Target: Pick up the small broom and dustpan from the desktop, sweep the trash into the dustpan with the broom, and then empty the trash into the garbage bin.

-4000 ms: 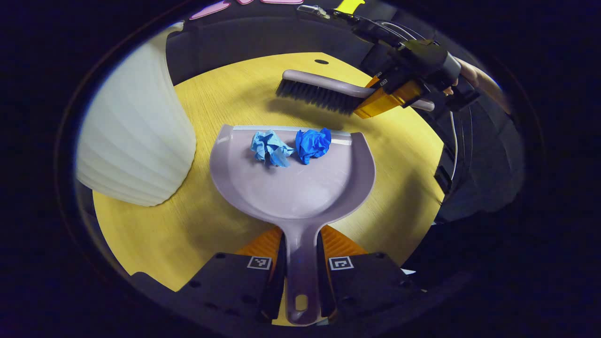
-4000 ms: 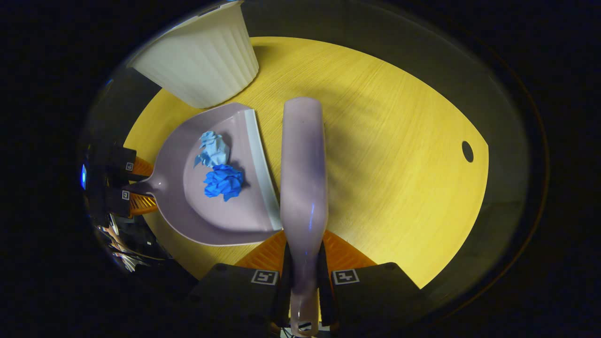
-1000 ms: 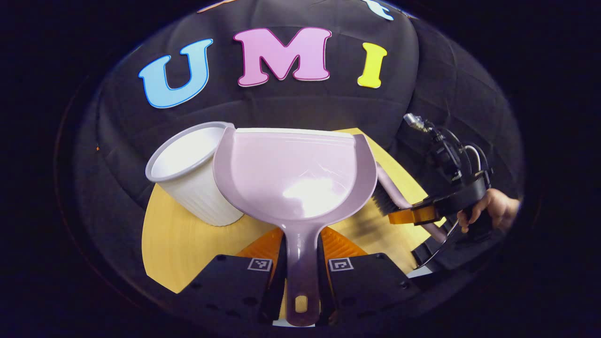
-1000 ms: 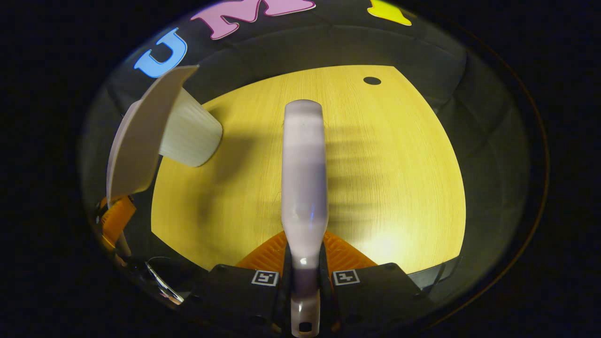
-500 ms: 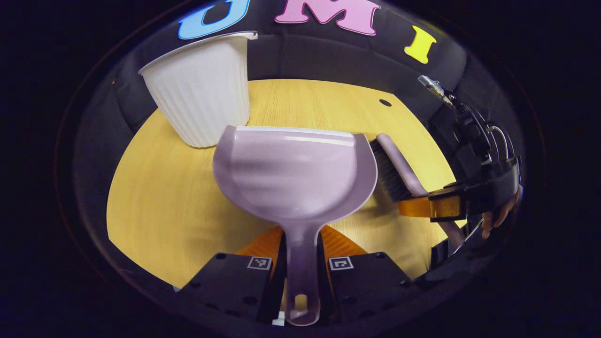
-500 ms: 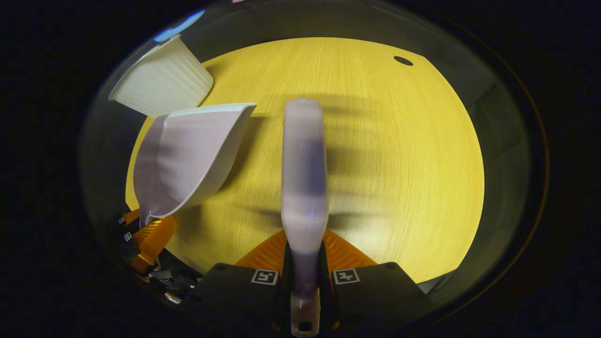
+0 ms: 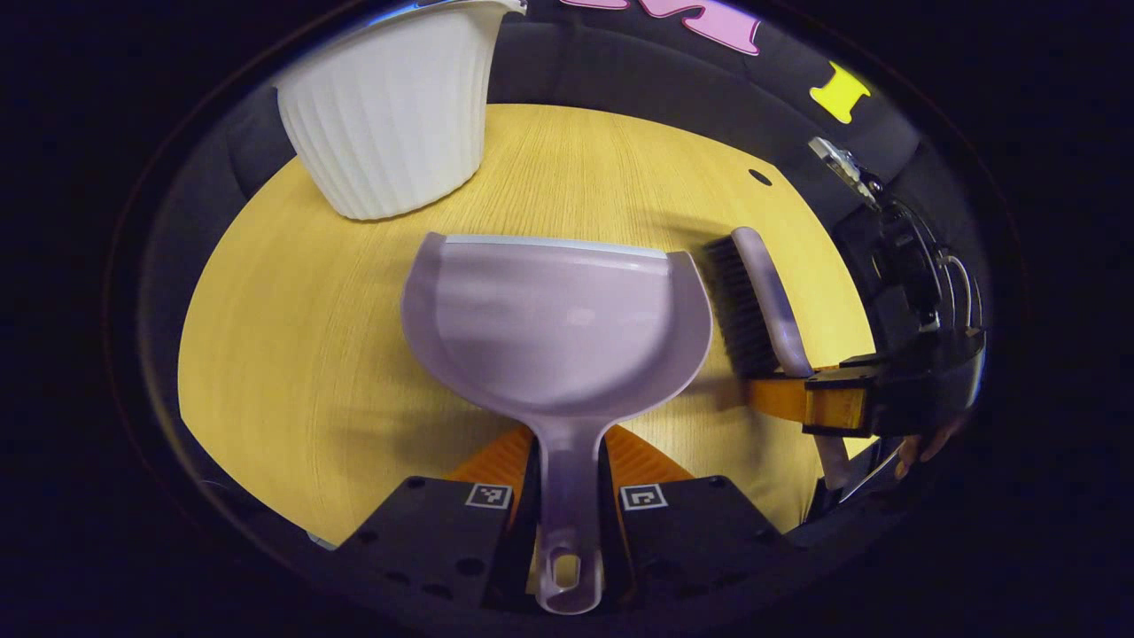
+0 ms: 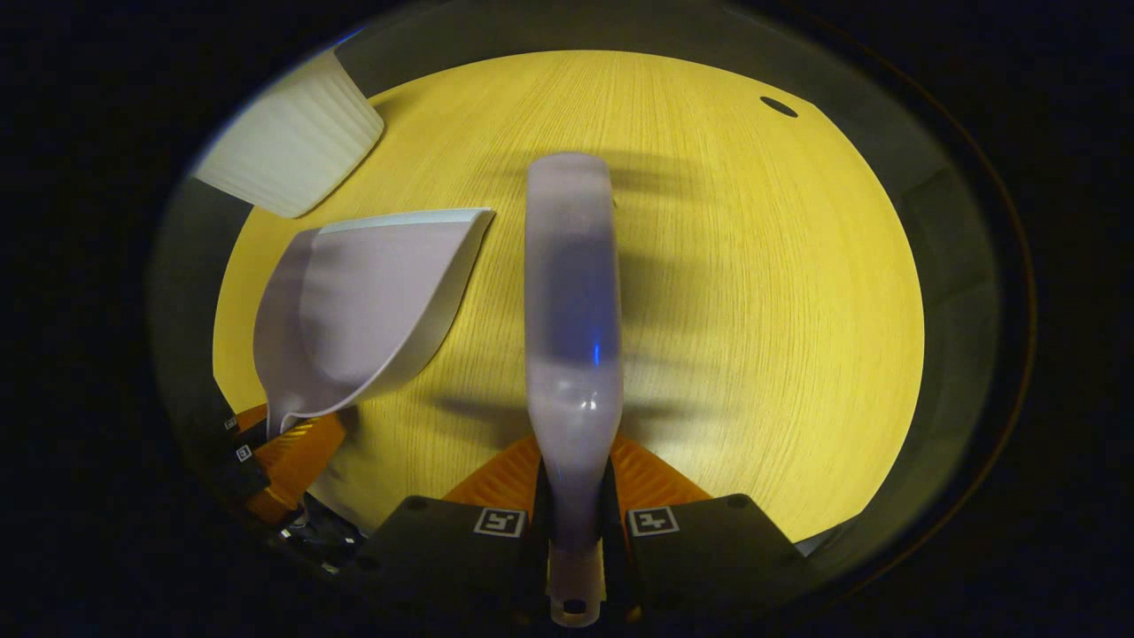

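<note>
- Fingers of the left gripper (image 7: 567, 483), in the left gripper view, are pressed in on the dustpan (image 7: 554, 332) handle from both sides, so the handle fills the gap between them.
- Dustpan pan is bare inside, its pale front lip pointing toward the far side of the desk (image 7: 292, 354), and it is held out over the wood.
- Bin (image 7: 390, 111), white and ribbed, stands at the far left of the desk, apart from the dustpan lip, with bare wood between them.
- Broom (image 7: 753, 306) lies just right of the dustpan, bristles facing it; the right gripper (image 7: 828, 399) pinches its handle, near the desk's right edge, with a fingertip of the person's hand (image 7: 921, 443) behind it.
- Small square black-and-white markers sit on both finger blocks; nothing readable.

- Right gripper view: the right gripper's (image 8: 576, 483) fingers are clamped on the broom (image 8: 571, 337) handle, and the broom's back runs straight ahead over the desk (image 8: 780, 292).
- Open wood lies ahead and to the right, out to the curved edge, with a dark hole (image 8: 780, 106) near the far rim.
- Dustpan (image 8: 372, 310) is tilted at left, held by the left gripper (image 8: 279, 452); the bin (image 8: 292, 151) is beyond it at the far left.
</note>
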A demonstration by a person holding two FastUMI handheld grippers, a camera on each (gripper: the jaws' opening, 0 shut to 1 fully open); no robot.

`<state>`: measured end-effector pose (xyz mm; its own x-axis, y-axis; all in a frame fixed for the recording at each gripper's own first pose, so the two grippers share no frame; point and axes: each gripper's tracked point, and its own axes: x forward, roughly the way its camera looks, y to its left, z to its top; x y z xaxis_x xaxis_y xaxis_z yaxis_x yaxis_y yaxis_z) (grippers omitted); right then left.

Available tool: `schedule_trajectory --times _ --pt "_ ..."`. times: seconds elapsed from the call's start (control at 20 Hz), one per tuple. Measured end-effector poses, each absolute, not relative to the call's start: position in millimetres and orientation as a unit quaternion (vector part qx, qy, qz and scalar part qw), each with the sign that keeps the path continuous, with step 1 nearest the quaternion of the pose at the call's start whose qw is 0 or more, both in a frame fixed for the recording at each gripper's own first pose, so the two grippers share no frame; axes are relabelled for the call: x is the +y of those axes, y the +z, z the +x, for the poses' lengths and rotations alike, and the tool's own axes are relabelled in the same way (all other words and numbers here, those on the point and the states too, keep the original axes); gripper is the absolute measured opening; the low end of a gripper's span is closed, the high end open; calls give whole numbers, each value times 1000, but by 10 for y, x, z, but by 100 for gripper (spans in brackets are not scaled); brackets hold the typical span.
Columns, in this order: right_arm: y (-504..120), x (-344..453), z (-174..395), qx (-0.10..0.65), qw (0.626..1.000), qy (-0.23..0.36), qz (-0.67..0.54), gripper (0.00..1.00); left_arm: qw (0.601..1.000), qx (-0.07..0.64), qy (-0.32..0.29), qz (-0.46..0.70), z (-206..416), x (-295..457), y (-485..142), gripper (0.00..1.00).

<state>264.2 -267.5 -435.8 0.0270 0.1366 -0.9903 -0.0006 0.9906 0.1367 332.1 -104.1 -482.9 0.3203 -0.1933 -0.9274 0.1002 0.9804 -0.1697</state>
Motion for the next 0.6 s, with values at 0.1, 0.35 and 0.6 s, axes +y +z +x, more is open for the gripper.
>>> schedule_trajectory --times 0.1,0.35,0.6 --pt "-4342 -2654 2586 703 708 40 56 28 811 577 -90 -39 3284 -1070 -4823 30" --pt "-4314 -2665 2545 707 704 41 57 33 811 576 -94 -24 3309 -1070 -4840 54" --pt "-3983 -2717 2578 668 740 40 64 100 833 547 -85 -3 3352 -977 -4665 76"
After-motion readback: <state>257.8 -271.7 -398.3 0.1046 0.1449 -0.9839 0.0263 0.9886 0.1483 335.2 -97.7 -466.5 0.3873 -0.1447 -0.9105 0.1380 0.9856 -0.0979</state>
